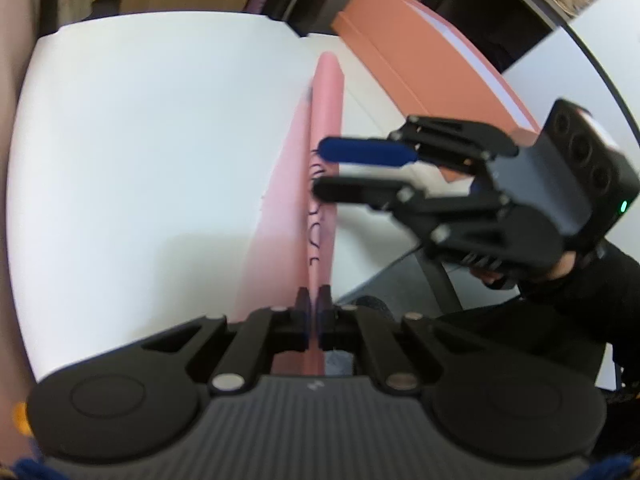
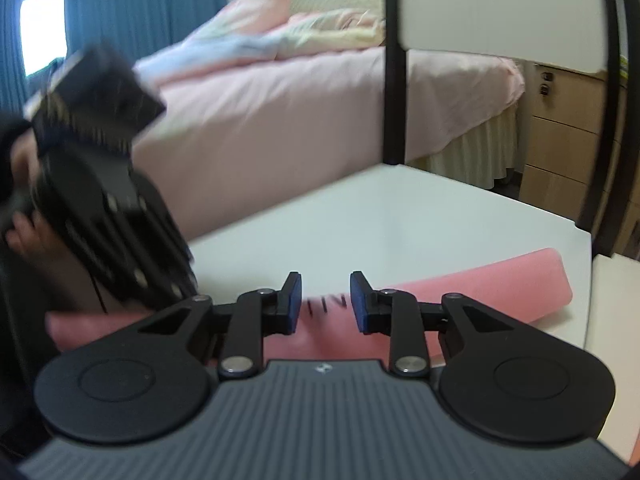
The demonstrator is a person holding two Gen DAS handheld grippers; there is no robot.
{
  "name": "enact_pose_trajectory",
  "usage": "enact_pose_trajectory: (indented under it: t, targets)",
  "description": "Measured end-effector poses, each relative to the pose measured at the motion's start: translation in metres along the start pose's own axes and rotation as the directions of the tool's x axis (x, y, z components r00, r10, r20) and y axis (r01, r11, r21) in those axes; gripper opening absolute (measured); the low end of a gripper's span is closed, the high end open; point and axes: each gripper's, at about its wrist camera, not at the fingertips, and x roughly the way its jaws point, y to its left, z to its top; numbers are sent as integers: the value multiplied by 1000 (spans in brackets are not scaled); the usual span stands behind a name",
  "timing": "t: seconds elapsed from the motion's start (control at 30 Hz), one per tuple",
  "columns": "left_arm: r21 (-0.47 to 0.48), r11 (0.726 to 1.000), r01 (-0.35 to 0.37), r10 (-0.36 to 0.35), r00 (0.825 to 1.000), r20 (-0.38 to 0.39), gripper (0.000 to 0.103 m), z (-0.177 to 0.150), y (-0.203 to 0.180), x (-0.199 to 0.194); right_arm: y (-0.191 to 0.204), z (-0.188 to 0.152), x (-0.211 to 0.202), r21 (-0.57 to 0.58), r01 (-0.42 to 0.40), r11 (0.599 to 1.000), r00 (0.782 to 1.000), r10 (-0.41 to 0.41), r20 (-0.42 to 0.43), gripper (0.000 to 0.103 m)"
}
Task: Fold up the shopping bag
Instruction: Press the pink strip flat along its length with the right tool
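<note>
The pink shopping bag lies folded into a long narrow strip on the white table, running away from the left wrist camera toward the table's far edge, with dark lettering along its upper face (too blurred to read). The left gripper is pinched tight on the near end of the strip, its two fingers pressed together with the pink edge caught between them and lifted slightly off the tabletop. From the right wrist camera the same bag stretches across the table under that tool, its far end rounded where it is folded. The right gripper hangs just above the middle of the strip with its blue-padded fingers spread apart and nothing between them; in the left camera it reaches in from the right, one finger above the other, its tips over the lettering. A person's hand in a dark sleeve holds it from behind. An orange box sits at an angle beyond the bag on the right side of the table. Past the table stands a bed with pink covers and a pillow, and wooden drawers by the wall
</note>
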Motion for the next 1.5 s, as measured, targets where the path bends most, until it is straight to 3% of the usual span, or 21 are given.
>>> enact_pose_trajectory:
  t: [0.2,0.3,0.5,0.6,0.73,0.83,0.93,1.17,1.27,1.33,1.4,1.5]
  targets:
    - [60,996,-69,68,998,14,24,2,-7,1,-4,-5,33,-16,-11,1000,996,9,-88,29]
    - [89,991,-103,101,995,23,48,3,-10,1,-6,-4,40,-20,-21,1000,993,19,-113,29]
    - [153,973,-173,169,985,43,55,5,-18,3,-9,-4,35,2,-41,999,990,41,-138,28]
    - [244,943,-225,217,974,61,64,6,-29,9,-7,-6,31,7,-36,999,989,37,-145,28]
    - [338,897,-286,274,958,86,64,-3,-39,12,-4,-9,23,24,-31,999,987,34,-158,28]
    - [340,893,-294,279,956,92,63,-4,-41,14,1,-10,18,6,-19,1000,986,20,-168,29]
    - [322,902,-287,270,958,99,48,-2,-41,12,1,-12,15,16,-12,1000,986,15,-169,28]
    - [431,869,-244,225,970,96,50,1,-51,-13,-11,-13,12,97,-29,995,986,45,-162,27]
    - [418,881,-221,194,975,106,50,4,-48,-27,-17,-14,12,136,-45,990,986,66,-152,27]
    - [350,915,-203,174,978,112,50,6,-39,-27,-24,-16,11,193,-62,979,986,90,-139,27]
    - [284,939,-196,175,980,98,40,6,-29,-18,-29,-17,10,228,-75,971,986,106,-130,27]
    - [231,948,-220,210,975,71,28,4,-20,-3,-29,-17,10,232,-80,969,985,112,-130,27]
